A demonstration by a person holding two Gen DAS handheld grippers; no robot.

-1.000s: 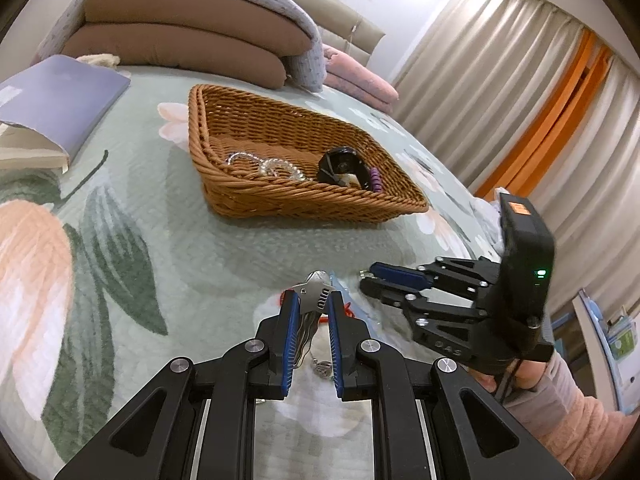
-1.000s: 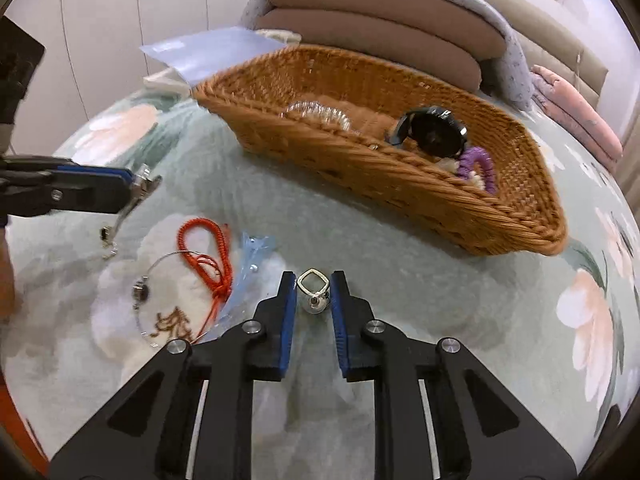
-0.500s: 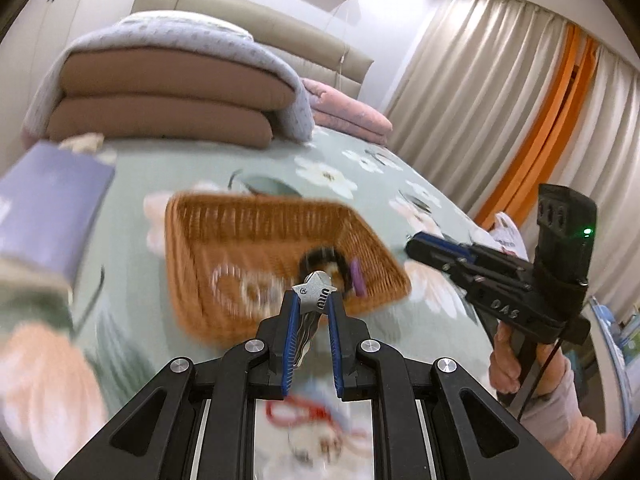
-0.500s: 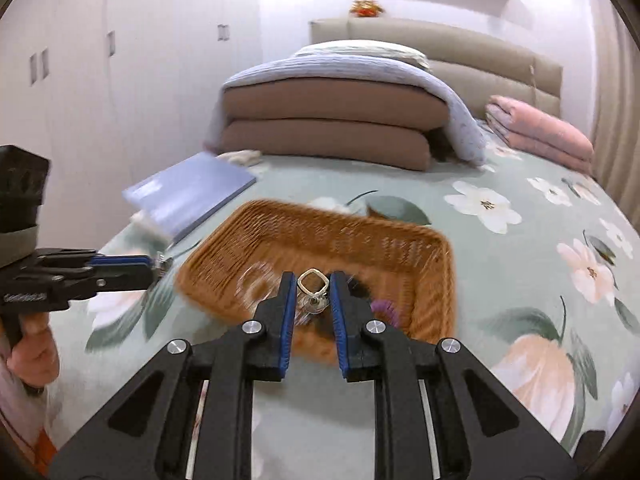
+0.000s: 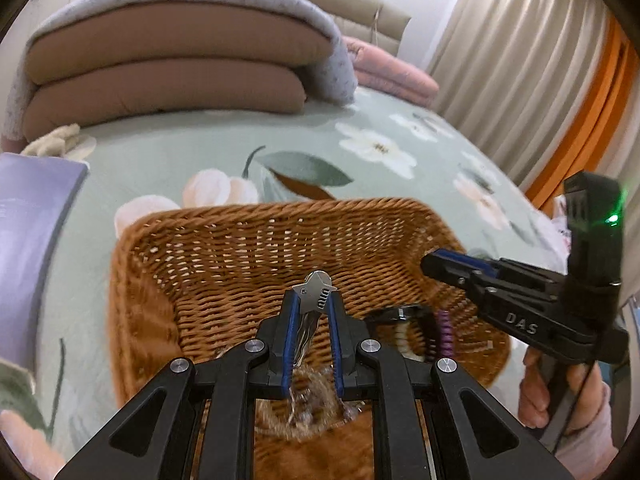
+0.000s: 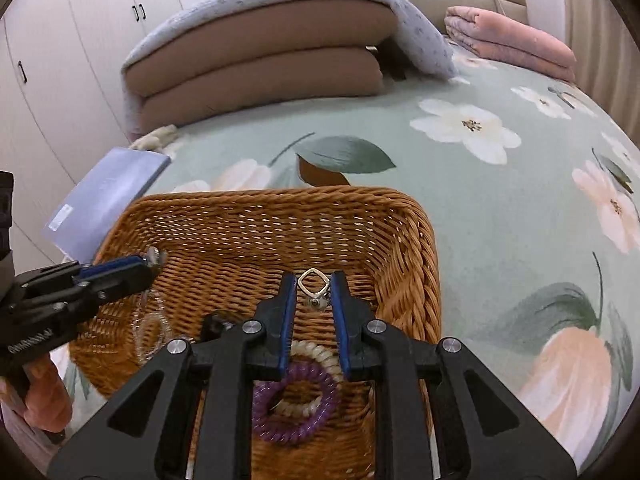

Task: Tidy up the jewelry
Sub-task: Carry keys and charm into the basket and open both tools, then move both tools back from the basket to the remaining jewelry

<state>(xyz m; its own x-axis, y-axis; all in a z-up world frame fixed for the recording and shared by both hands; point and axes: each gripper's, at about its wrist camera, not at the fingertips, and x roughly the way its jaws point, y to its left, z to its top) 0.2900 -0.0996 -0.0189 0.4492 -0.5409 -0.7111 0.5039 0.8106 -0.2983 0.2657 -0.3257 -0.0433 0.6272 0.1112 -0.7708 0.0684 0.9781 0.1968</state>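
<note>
A brown wicker basket (image 5: pixel 248 240) (image 6: pixel 256 224) sits on the flowered bed cover, and both grippers hang over it. My left gripper (image 5: pixel 313 300) is shut on a silver metal clasp piece (image 5: pixel 316 290); a chain hangs from it in the right wrist view, where the left gripper (image 6: pixel 148 266) comes in from the left. My right gripper (image 6: pixel 314 292) is shut on a small silver ring-shaped piece (image 6: pixel 313 286); it shows at the right (image 5: pixel 430 264) in the left wrist view. In the basket lie a purple coil band (image 6: pixel 296 404), a cream coil band (image 6: pixel 314 354), a clear bead bracelet (image 5: pixel 316 396) and a black watch (image 5: pixel 400 314).
A lilac book (image 6: pixel 108 196) lies left of the basket. Folded brown cushions under a grey blanket (image 6: pixel 260 60) and a pink quilt (image 6: pixel 508 40) fill the head of the bed. Curtains (image 5: pixel 520 60) hang at the right. A hand (image 5: pixel 560 392) holds the right gripper.
Both grippers rose from the bed cover and travelled forward to above the basket, each keeping its piece. The red cord and chain left on the cover have dropped out of view.
</note>
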